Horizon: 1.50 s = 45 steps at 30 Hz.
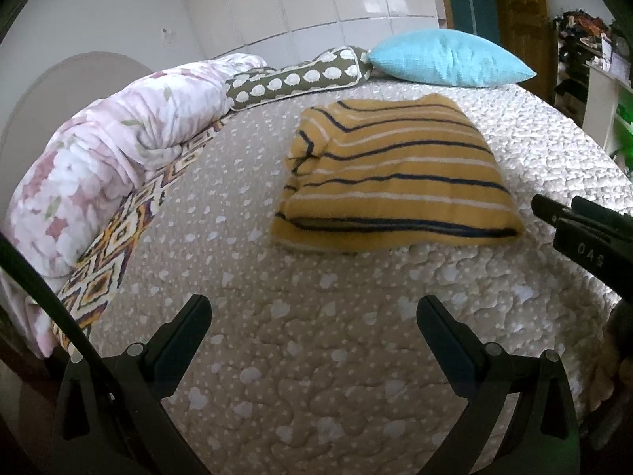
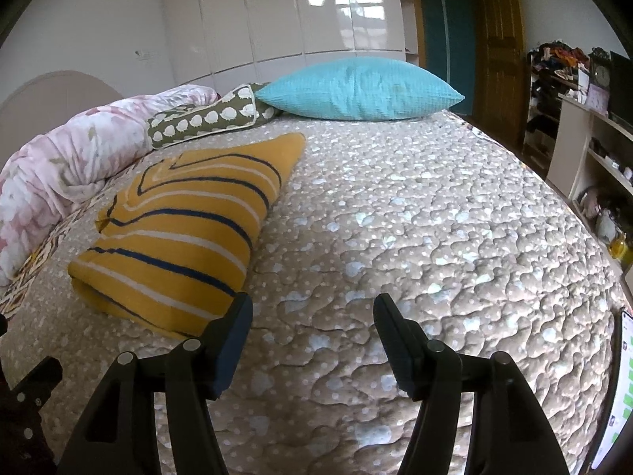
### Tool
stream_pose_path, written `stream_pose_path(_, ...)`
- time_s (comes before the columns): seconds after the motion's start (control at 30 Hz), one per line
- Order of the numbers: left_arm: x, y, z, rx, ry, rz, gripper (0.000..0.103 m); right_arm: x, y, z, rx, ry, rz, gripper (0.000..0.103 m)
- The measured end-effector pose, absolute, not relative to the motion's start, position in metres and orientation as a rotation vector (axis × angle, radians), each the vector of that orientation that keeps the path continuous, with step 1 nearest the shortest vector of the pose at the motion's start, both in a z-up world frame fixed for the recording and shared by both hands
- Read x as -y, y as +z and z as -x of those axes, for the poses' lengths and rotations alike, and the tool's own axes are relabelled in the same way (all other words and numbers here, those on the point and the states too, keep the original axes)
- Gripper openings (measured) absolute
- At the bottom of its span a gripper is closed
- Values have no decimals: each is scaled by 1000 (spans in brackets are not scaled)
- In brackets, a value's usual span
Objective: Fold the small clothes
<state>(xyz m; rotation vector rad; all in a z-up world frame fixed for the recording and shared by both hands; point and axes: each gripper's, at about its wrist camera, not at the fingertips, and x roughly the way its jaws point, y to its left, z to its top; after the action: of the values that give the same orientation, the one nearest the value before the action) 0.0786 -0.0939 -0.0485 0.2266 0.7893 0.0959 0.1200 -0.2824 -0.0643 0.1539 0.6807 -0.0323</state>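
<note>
Fingers (image 1: 198, 316) of both the left gripper (image 1: 314, 316) and right gripper (image 2: 312, 316) spread apart, empty, above quilted bed (image 2: 435, 217) bearing folded striped garment (image 1: 395, 182), blue pillow (image 2: 356, 89), rolled floral blanket (image 1: 99, 150).

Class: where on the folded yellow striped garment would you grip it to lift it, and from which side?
Probably grip the striped garment at its thick folded edge nearest the cameras, coming in low over the bedspread. That rounded edge stacks all the layers, so one pinch should hold them together.
</note>
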Motion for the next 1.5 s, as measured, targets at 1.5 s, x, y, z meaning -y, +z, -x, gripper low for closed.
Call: stream_pose_path(1.5, 93, -79, -87, -931, 78, -210, 103, 291, -73, -125, -700, -33, -152, 70)
